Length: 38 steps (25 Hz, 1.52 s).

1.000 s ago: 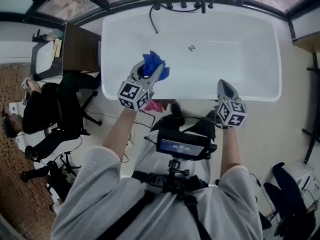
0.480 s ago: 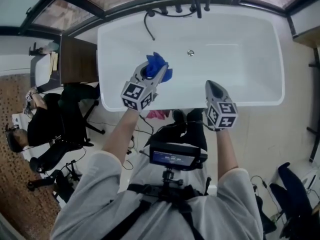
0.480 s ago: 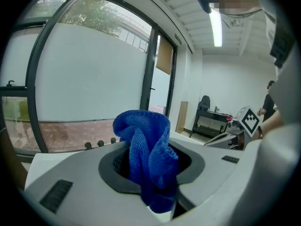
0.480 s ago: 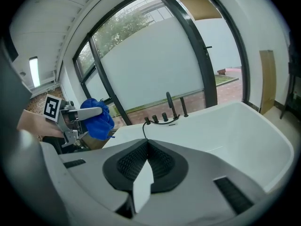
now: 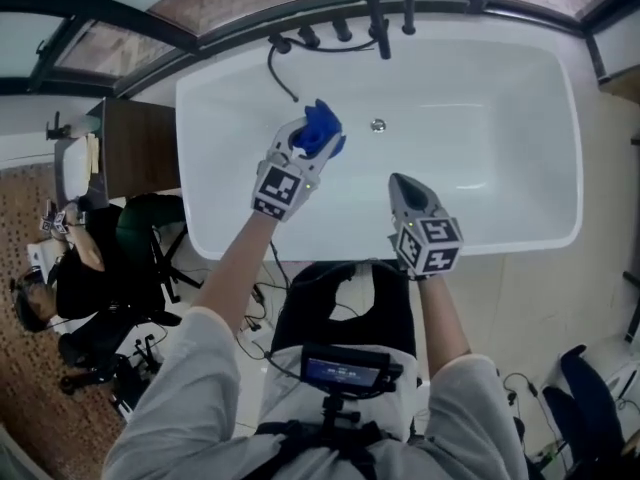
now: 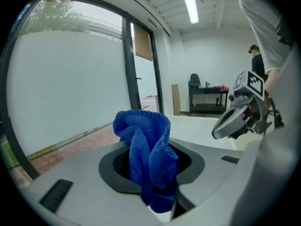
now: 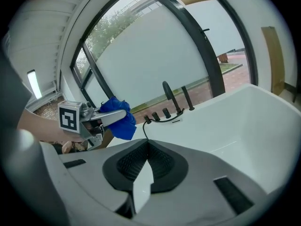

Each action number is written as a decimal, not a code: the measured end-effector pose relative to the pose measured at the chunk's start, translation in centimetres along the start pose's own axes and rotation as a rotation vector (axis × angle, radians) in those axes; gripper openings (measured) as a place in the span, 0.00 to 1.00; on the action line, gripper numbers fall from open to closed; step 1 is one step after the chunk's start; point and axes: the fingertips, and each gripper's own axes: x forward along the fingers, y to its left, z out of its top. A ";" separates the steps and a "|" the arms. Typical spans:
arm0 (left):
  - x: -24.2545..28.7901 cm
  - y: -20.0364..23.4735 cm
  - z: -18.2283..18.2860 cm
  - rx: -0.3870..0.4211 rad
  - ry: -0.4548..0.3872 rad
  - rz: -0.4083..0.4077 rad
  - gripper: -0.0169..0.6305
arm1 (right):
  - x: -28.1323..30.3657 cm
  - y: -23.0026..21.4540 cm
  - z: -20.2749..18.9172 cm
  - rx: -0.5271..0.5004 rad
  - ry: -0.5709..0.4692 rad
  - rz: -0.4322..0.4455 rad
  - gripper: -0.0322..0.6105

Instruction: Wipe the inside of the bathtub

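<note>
**Left gripper has the cloth, over the tub's left end**

My left gripper (image 5: pixel 314 144): jaws clamped on a blue cloth (image 6: pixel 148 157). The knit fabric is bunched between the pads, stands up above them in a folded lump, and a tail of it hangs below. The gripper is held over the inside of the white bathtub (image 5: pixel 560 108), toward its left end. In the right gripper view the cloth shows up against the window, above the far rim. Whether it touches the tub wall I cannot tell.

My right gripper (image 5: pixel 399 182): jaws brought together, nothing between them. Its marker cube sits over the tub's near rim about midway along, and its tip points in over the basin. It is well apart from the left gripper and the cloth.

Tub interior: the drain (image 5: pixel 377 125) lies on the floor just right of the cloth, between the two grippers in the head view. Black tap fittings (image 5: pixel 375 13) stand in a row on the far rim toward its left end, and a black hose (image 5: pixel 281 71) drops from them down the inner wall.

Beyond the tub: a big glazed window runs behind the far rim. A dark wooden cabinet (image 5: pixel 140 148) sits off the left end. Farther left, a person (image 5: pixel 50 268) sits on the floor.
</note>
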 end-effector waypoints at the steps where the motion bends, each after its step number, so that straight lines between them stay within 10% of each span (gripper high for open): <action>1: 1.5 0.5 -0.9 0.020 0.009 -0.012 0.23 | 1.0 -0.6 -0.2 0.001 0.001 -0.002 0.07; 6: 8.0 4.0 -7.8 0.084 0.073 -0.055 0.23 | 6.8 -2.5 -1.7 -0.019 -0.004 -0.007 0.07; 16: 21.7 7.4 -22.4 -0.109 0.297 -0.140 0.23 | 17.4 -8.4 -6.3 -0.007 -0.047 0.017 0.07; 38: 36.9 13.3 -32.8 -0.415 0.454 -0.093 0.23 | 23.2 -14.2 -11.5 0.031 -0.048 0.052 0.07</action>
